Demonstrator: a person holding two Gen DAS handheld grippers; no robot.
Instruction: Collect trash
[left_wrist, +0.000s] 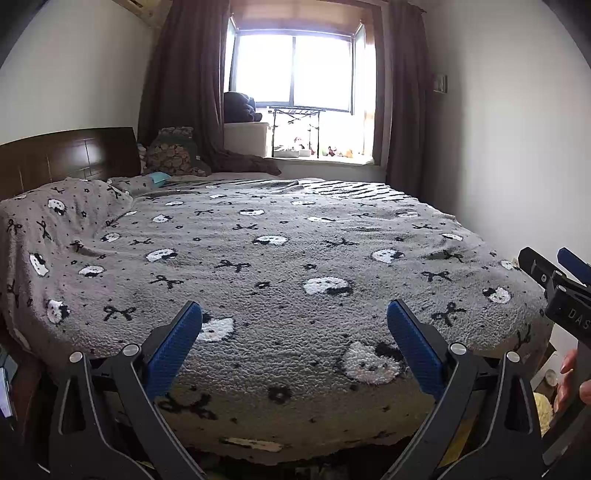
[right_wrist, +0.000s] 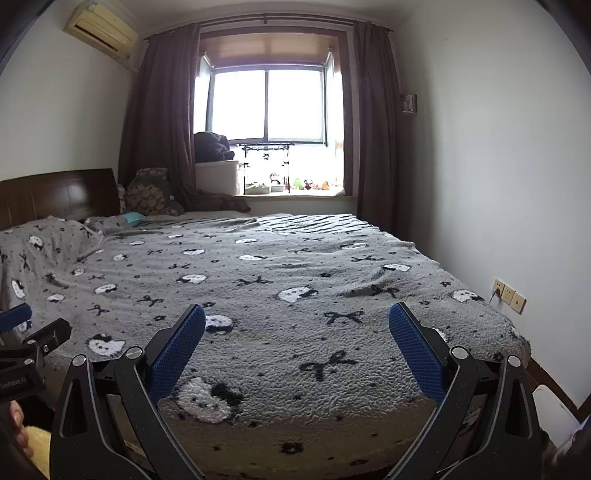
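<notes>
Both views face a bed (left_wrist: 295, 258) from its foot end, covered by a grey fleece blanket (right_wrist: 295, 295) patterned with white cat faces and black bows. The left gripper (left_wrist: 294, 321) is spread wide with nothing between its blue pads; the right gripper (right_wrist: 297, 325) is likewise spread wide and empty. Each hangs above the blanket's near edge, and each shows at the margin of the other's view.

Surroundings: a dark wooden headboard (right_wrist: 59, 195) at left, a patterned cushion (right_wrist: 151, 192) beside it, brown curtains (right_wrist: 162, 122) framing a bright window (right_wrist: 267, 105), small figurines along the sill (right_wrist: 295, 192), an air conditioner (right_wrist: 101, 31) high on the left wall, wall sockets (right_wrist: 509, 295) at right.

No trash can be identified with certainty. A small teal item (left_wrist: 159, 178) lies near the pillow end; its nature is unclear. The window glare washes out the sill. The floor under the bed's edge is dark and cut off.
</notes>
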